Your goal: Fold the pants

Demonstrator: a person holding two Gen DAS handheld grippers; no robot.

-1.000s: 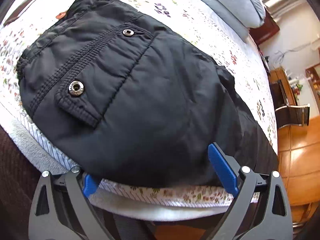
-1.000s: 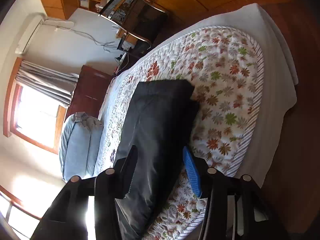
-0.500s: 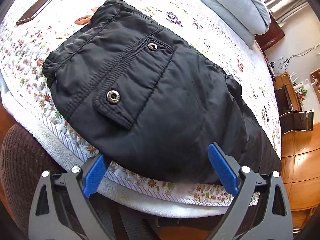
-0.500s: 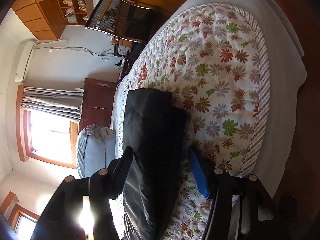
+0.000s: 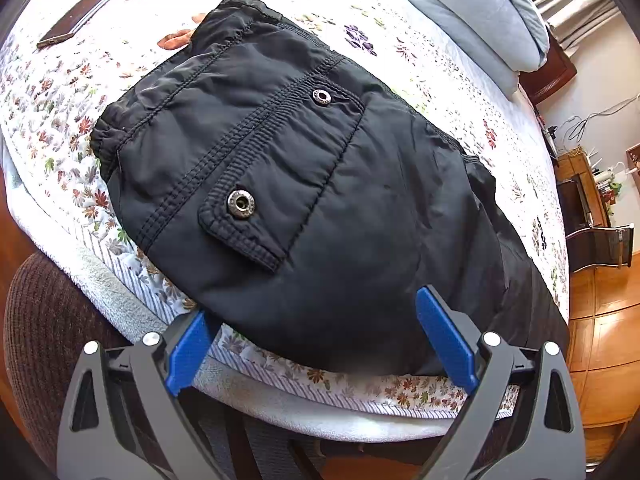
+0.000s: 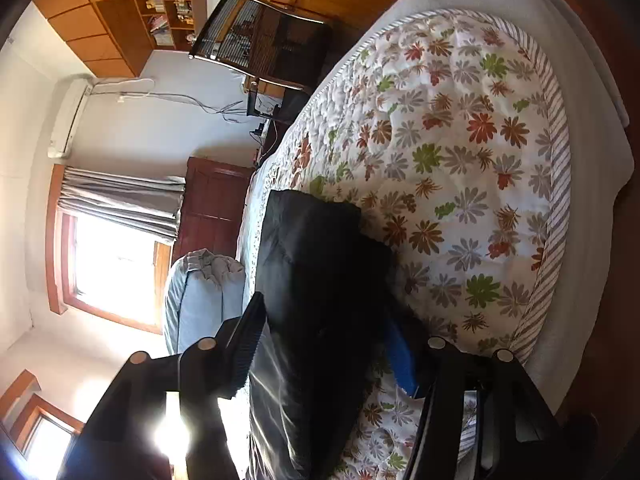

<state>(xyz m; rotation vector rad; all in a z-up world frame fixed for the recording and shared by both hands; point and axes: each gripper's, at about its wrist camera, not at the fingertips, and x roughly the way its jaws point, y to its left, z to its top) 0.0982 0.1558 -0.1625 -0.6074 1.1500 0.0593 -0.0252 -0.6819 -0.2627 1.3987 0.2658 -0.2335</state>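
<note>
In the left wrist view the pants [image 5: 304, 184] run off toward the right, their legs squeezed dark against the lens rim, so the hems cannot be made out. The pillow [image 5: 476, 12] is cut by the top edge. The flat dark thing [image 5: 80, 14] at upper left is too washed out to identify. In the right wrist view the near end of the pants [image 6: 316, 320] passes below the frame, the window [image 6: 116, 264] is blown white, and shelf items [image 6: 168, 12] are too small to tell.
</note>
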